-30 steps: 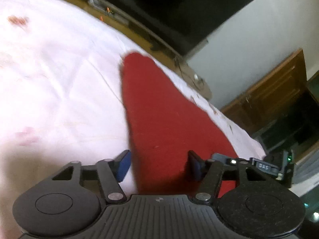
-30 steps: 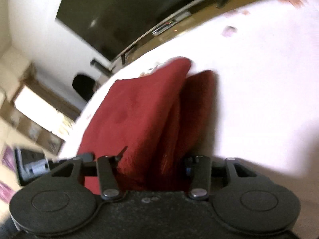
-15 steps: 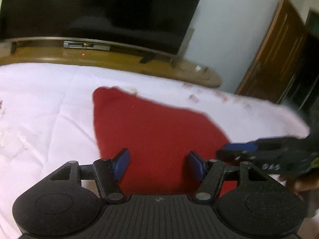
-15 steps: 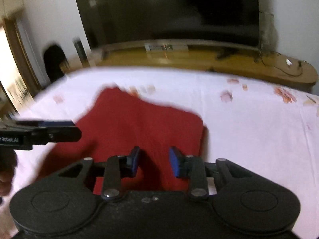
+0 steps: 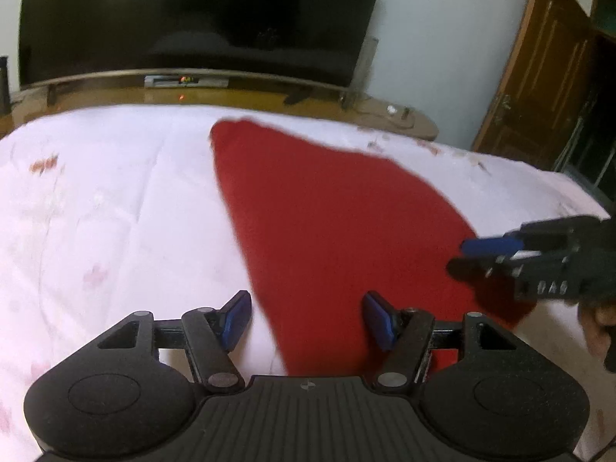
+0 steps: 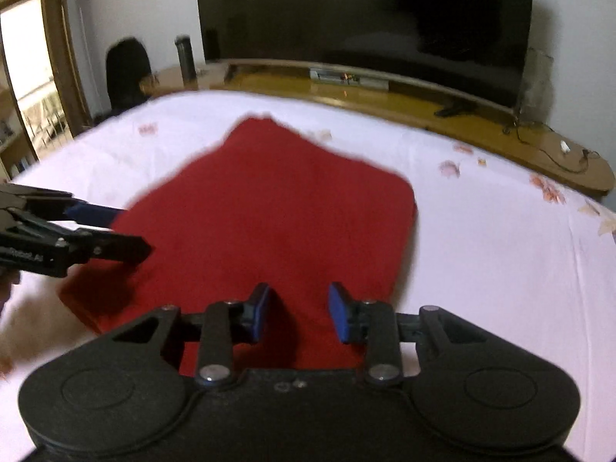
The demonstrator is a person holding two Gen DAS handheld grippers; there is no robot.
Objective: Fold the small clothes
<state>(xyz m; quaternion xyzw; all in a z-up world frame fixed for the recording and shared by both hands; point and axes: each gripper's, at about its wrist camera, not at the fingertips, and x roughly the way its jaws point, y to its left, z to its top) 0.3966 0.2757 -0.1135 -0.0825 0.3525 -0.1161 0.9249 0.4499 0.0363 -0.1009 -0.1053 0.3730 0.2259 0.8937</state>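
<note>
A red garment [image 5: 327,211] lies flat on the white bedsheet [image 5: 115,200]; it also shows in the right wrist view [image 6: 269,211]. My left gripper [image 5: 308,321] is open and empty above the garment's near left edge. My right gripper [image 6: 298,312] is open and empty above the garment's near edge. The right gripper also shows at the right of the left wrist view [image 5: 496,254], and the left gripper shows at the left of the right wrist view [image 6: 100,231].
A large dark television [image 5: 192,19] stands on a wooden bench [image 6: 423,107] beyond the bed's far edge. A wooden door [image 5: 539,77] is at the right. A dark chair [image 6: 127,73] and a bottle [image 6: 184,57] are at the far left.
Both grippers have let go of the garment and pulled back and up. The right gripper has opened wider. The garment now lies flat and spread out.
</note>
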